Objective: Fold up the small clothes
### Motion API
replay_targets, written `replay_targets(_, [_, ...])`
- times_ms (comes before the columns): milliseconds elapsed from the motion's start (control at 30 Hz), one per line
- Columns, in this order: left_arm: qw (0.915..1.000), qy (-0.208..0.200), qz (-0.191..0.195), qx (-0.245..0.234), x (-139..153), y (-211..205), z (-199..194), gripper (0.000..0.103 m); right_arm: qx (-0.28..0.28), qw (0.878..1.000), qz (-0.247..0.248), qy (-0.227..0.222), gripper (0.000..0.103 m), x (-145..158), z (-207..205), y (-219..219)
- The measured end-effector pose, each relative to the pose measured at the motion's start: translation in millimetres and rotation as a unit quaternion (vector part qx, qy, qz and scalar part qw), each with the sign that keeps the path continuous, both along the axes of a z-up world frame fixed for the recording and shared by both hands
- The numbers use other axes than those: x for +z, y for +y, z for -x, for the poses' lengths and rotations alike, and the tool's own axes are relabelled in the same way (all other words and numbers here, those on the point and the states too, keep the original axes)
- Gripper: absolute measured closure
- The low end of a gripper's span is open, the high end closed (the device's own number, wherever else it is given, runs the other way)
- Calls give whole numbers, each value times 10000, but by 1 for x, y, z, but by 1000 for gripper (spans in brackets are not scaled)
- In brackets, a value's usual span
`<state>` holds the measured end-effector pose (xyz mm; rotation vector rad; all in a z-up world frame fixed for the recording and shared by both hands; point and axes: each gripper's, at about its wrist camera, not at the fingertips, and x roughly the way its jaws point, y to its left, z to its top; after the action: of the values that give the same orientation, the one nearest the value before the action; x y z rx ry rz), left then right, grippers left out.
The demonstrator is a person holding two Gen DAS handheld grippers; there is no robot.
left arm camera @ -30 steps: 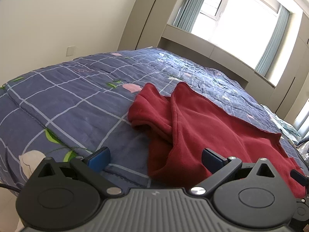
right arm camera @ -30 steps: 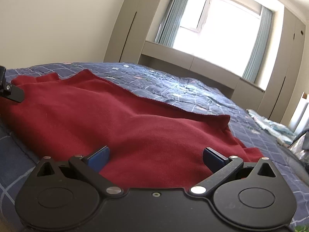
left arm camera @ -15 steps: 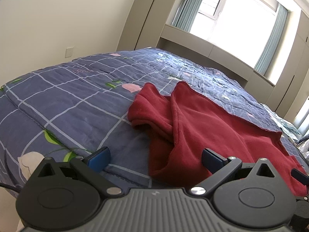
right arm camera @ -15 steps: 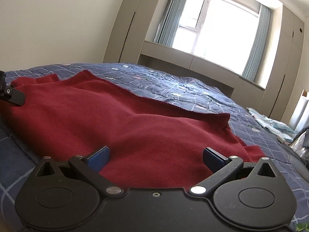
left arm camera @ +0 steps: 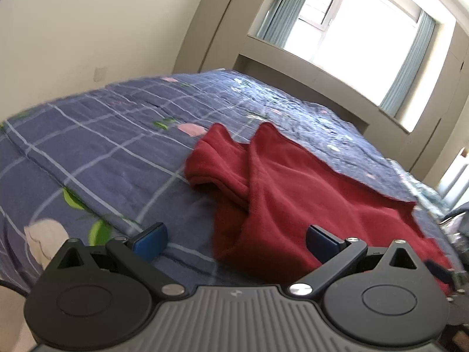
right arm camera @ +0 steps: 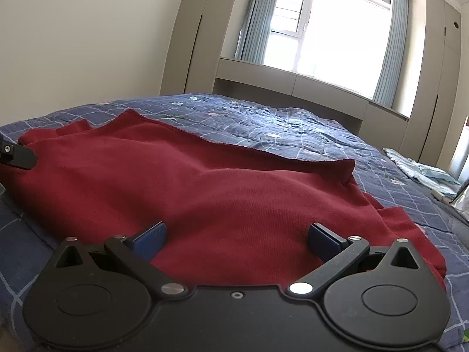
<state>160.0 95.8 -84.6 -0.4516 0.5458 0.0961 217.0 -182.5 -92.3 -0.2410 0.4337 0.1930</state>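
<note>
With both the left gripper point(left arm camera: 236, 236) and the right gripper point(right arm camera: 236, 236) spread wide and empty at the bottom of their frames, each should pinch a near corner of the rumpled red garment point(right arm camera: 190, 182) lying mid-frame on the blue checked bedspread point(left arm camera: 96, 152), taking one layer only.

Garment point(left arm camera: 307, 187) is seen as solid dark red; quilt point(left arm camera: 96, 152) as blue-purple with a pale grid, plus pink, white and green floral motifs. Left gripper point(left arm camera: 236, 239) is shown black with a ribbed grey body, right gripper point(right arm camera: 237, 236) all black, both with blue pads point(right arm camera: 149, 239). Curtains point(right arm camera: 253, 14) are rendered pale blue-grey, walls cream.
</note>
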Motion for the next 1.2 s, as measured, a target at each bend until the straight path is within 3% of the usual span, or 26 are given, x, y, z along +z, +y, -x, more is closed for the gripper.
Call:
replay_targets(300, [9930,21,1076,-476,-2,1,5,0,76,9997,-222,60,1,1,-1,-6])
replay_targets(433, [9857,-29,1648,-347,-10,9,2,0,98,9995,-307,75,1,2,-2,-8])
replay_targets(500, [9842,-58,1754,-227,-12,12,1,1,104,9993,-339,80,1,2,-2,-9])
replay_targets(633, [9849,-85,1730,34,-15,12,-4,2,115,9991,-401,82,1,2,-2,-10])
replay_targets(700, [9863,-100,1635,197,-15,11,-7,8,119,9990,-425,91,1,2,-3,-11])
replay_targets(867, [9888,-81,1412,479,-16,13,-7,45,118,9988,-458,83,1,2,-2,-12])
replay_targets(967, [9896,-75,1327,556,-16,13,-7,57,112,9989,-441,71,1,1,-2,-11])
replay_targets(1067, [9917,-107,1165,530,-15,9,-5,55,109,9989,-442,61,1,1,-1,-12])
replay_targets(1200, [9912,-133,1198,543,-16,9,-3,39,107,9989,-455,57,1,1,-1,-11])
